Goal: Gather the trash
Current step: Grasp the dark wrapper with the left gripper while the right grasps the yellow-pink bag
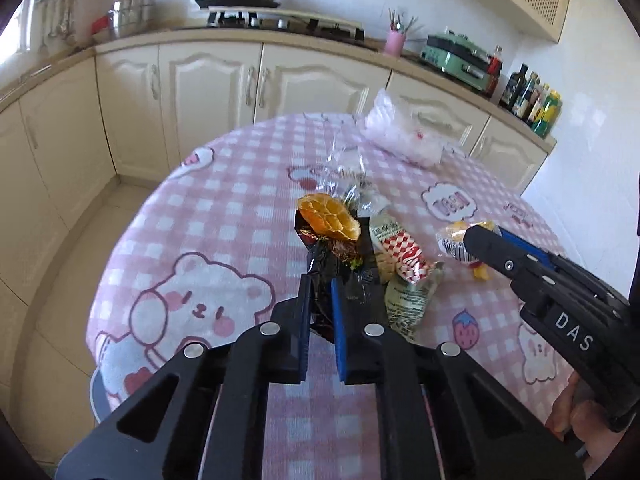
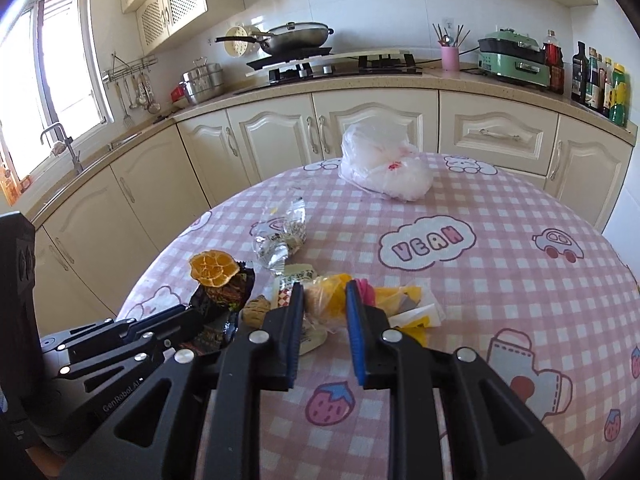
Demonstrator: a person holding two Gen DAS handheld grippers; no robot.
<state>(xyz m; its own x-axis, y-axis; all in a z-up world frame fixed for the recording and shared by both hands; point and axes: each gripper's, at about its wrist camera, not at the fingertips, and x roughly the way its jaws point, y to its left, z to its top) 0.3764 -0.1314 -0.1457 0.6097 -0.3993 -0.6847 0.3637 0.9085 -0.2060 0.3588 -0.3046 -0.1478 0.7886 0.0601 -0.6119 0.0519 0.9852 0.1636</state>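
A heap of trash lies on the pink checked table (image 1: 224, 208). My left gripper (image 1: 320, 284) is shut on a crumpled black wrapper (image 1: 326, 260) that carries an orange peel (image 1: 329, 216); the peel also shows in the right wrist view (image 2: 213, 267). Beside it lies a red-and-white checked packet (image 1: 402, 254). My right gripper (image 2: 322, 292) has its jaws around a clear-wrapped yellow bun wrapper (image 2: 326, 300), closing on it; it shows in the left wrist view (image 1: 482, 234) over the same wrapper (image 1: 452, 238). Yellow and pink scraps (image 2: 400, 296) lie just right of it.
A clear crumpled plastic bag (image 2: 280, 236) lies mid-table and a white plastic bag (image 2: 384, 168) at the far edge. Cream cabinets (image 2: 360, 128), a stove with a pan (image 2: 296, 38), and bottles (image 2: 600, 80) line the counter behind. The floor (image 1: 80, 248) drops off left of the table.
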